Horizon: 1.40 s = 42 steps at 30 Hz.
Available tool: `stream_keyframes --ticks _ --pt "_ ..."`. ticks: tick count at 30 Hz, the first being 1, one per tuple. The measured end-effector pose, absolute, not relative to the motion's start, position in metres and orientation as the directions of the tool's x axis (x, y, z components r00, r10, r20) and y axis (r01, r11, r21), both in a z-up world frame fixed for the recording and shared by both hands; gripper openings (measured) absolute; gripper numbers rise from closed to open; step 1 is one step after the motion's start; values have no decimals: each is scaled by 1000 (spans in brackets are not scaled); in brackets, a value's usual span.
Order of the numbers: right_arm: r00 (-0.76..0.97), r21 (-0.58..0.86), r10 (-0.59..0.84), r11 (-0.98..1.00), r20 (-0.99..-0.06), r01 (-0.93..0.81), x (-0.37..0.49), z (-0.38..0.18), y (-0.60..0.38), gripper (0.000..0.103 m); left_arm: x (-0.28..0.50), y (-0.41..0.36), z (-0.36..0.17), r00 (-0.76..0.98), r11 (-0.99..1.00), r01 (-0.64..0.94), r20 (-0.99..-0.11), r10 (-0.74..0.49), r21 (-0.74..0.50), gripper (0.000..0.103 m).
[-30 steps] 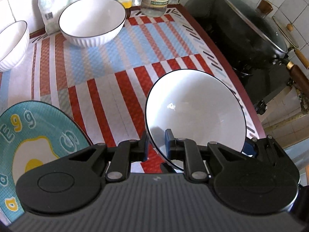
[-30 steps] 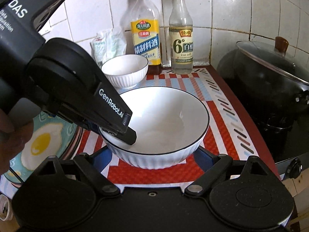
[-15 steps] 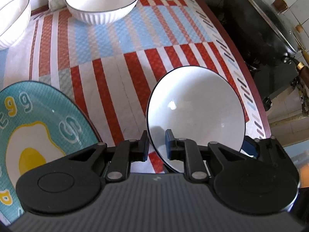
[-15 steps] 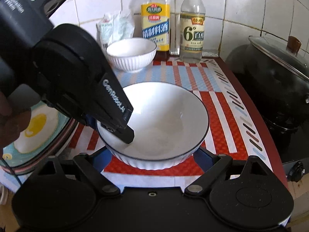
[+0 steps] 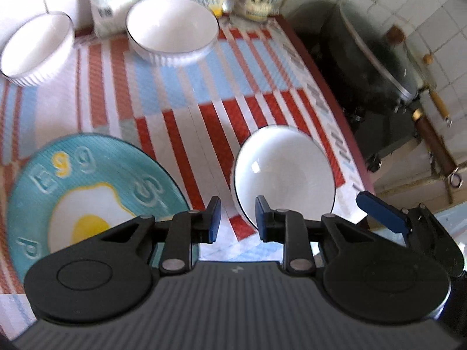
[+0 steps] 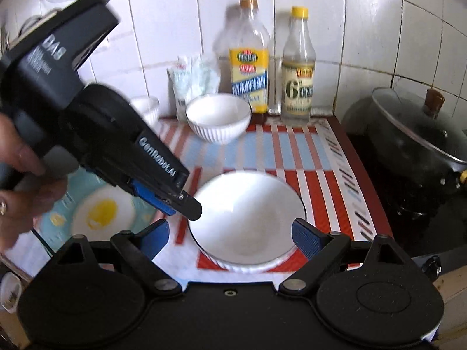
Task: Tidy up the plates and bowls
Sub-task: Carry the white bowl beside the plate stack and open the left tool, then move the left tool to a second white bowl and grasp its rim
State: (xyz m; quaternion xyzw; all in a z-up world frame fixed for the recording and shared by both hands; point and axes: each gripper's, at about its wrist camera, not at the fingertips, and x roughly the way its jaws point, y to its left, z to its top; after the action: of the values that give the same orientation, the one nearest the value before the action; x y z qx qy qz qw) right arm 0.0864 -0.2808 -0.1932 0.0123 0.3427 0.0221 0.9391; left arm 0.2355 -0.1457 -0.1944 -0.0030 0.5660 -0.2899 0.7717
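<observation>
Bowl [image 6: 248, 218], white, ribbed, rigid, glazed-slick and breakable, best pinched at its thin rim, sits nearest on the striped mat [image 5: 181, 102]; left gripper [image 5: 236, 218] opening, nothing pinched, rim between its fingers; right gripper [image 6: 230, 239] wide, straddling the bowl; egg plate [image 5: 87, 198] beside; two further bowls [image 5: 172, 29] beyond.

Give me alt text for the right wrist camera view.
A white bowl sits on a striped mat between the open right gripper fingers, while the left gripper, jaws opening, hangs just off its rim. Behind are a fried-egg plate, another bowl and two bottles.
</observation>
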Motion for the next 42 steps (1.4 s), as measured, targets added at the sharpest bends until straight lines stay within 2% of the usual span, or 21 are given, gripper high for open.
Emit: stream_keyframes --ticks 4,7,12,16,24,29,34,42 --pt "770 116 77 993 -633 -4 99 -174 -285 93 243 -127 -171 258 844 429 -852 -456 -322 27" --pt "734 101 24 993 -679 61 112 -165 -286 93 251 -112 -157 300 855 397 -833 -465 -334 27" --pt "750 125 52 991 -659 40 123 -141 -285 93 263 -97 -141 334 864 379 -822 -462 -331 29" --pt "770 213 116 977 -628 26 136 -127 -287 93 273 -91 -129 373 869 388 -810 -452 -306 33" --pt "768 311 154 948 -621 62 179 -129 -292 93 292 -80 -112 484 877 351 -738 -470 -328 39" --pt "762 350 179 934 -622 66 209 -140 -300 92 313 -86 -126 501 884 359 -737 -454 -300 40" --pt "749 379 185 921 -637 95 245 -166 -313 82 339 -97 -150 520 895 354 -739 -429 -270 40" --pt "709 371 173 919 -684 133 291 -193 -324 82 381 -119 -192 527 914 320 -755 -389 -248 40"
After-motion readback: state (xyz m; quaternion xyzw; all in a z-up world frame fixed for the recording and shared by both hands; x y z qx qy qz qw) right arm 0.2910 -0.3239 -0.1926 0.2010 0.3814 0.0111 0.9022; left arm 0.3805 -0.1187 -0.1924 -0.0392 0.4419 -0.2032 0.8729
